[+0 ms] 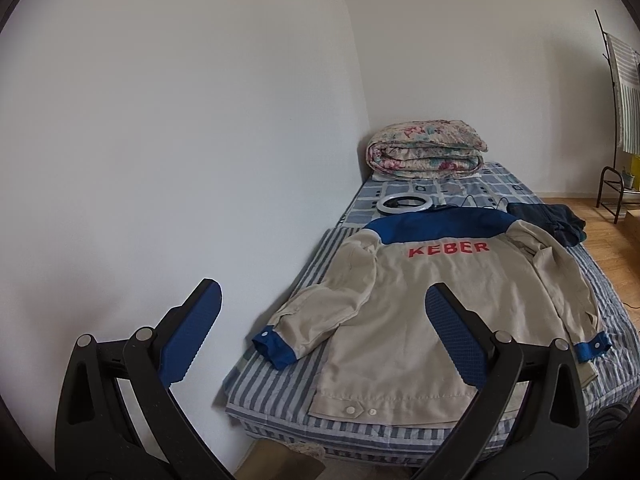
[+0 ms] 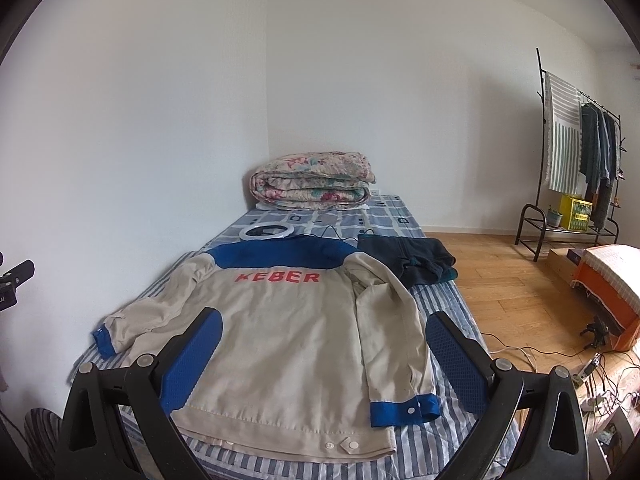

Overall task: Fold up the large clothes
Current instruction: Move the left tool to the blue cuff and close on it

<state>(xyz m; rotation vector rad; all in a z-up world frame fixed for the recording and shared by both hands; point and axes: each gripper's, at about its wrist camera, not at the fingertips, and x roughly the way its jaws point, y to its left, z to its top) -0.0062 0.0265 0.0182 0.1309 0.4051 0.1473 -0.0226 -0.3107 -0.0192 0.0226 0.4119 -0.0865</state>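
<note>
Cloth, plastic and wood

The jacket (image 2: 288,340) is showing matt beige woven cloth, lightly creased, with a blue yoke; the striped bed cover (image 2: 448,312) is looking soft and matt, the gripper pads (image 2: 188,364) are reading as textured blue rubbery plastic, and the far-right floor (image 2: 512,280) is gleaming as smooth wood.

Plain white walls (image 2: 360,80), wooden floor (image 2: 520,280), a black clothes rack (image 2: 538,184) in the far corner.
</note>
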